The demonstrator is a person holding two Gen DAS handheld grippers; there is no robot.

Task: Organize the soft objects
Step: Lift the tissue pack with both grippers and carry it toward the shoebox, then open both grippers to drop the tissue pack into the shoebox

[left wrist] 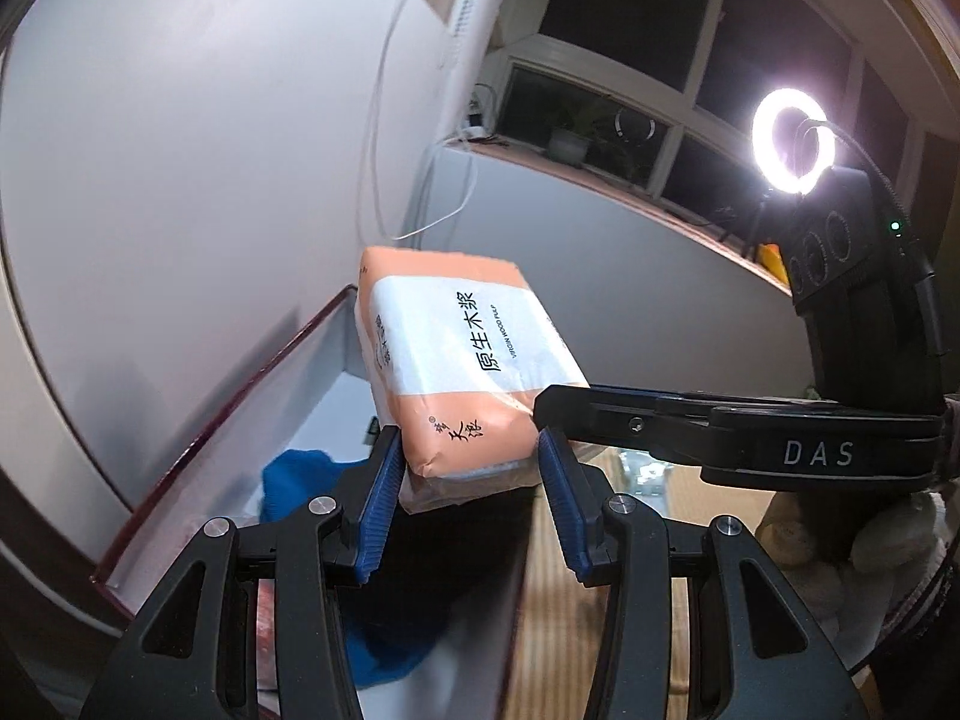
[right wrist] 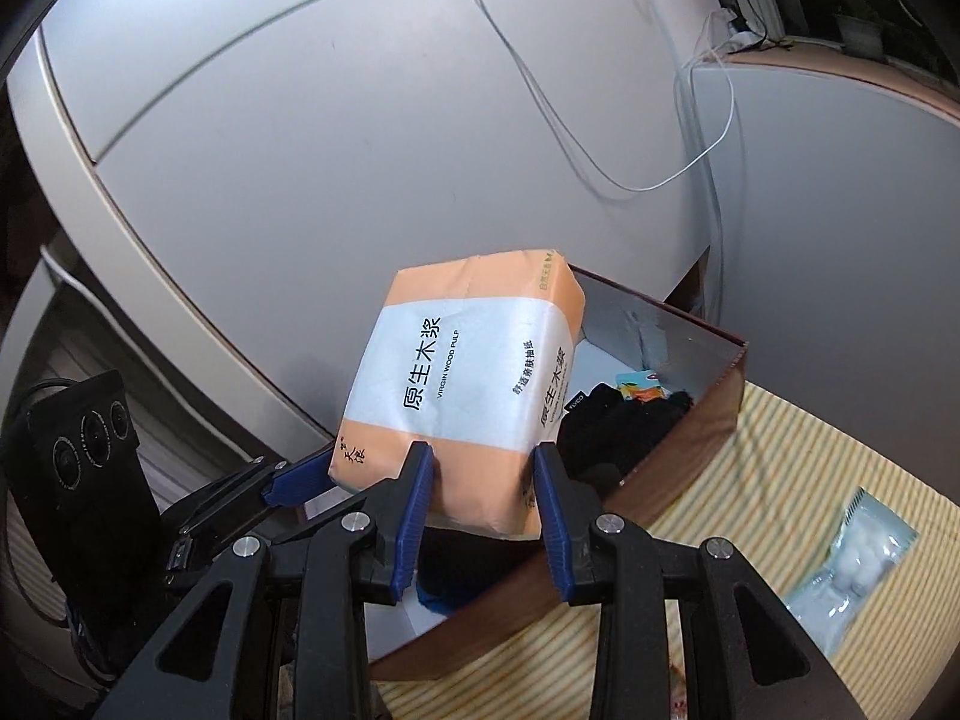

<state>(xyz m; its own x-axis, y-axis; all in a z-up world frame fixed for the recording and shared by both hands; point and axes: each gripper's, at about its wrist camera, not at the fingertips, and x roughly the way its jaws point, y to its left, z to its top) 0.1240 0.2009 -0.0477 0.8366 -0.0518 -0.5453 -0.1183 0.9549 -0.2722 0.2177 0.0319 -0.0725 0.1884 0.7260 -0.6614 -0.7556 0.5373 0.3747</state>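
Note:
An orange and white tissue pack (left wrist: 462,360) is held in the air over a brown box (right wrist: 678,462) by both grippers. My left gripper (left wrist: 468,474) is shut on the pack's near end. My right gripper (right wrist: 483,486) is shut on another end of the same pack (right wrist: 468,390). The right gripper's arm shows in the left wrist view (left wrist: 690,426), touching the pack from the right. The left gripper's blue fingers (right wrist: 300,480) show in the right wrist view at the pack's lower left. In the box lie a black cloth (right wrist: 624,420) and a blue cloth (left wrist: 312,474).
A clear packet of cotton balls (right wrist: 852,558) lies on the striped mat (right wrist: 750,510) right of the box. A small colourful packet (right wrist: 645,387) lies in the box. White walls stand behind, with loose cables (right wrist: 606,120). A ring light (left wrist: 792,141) glows at the right.

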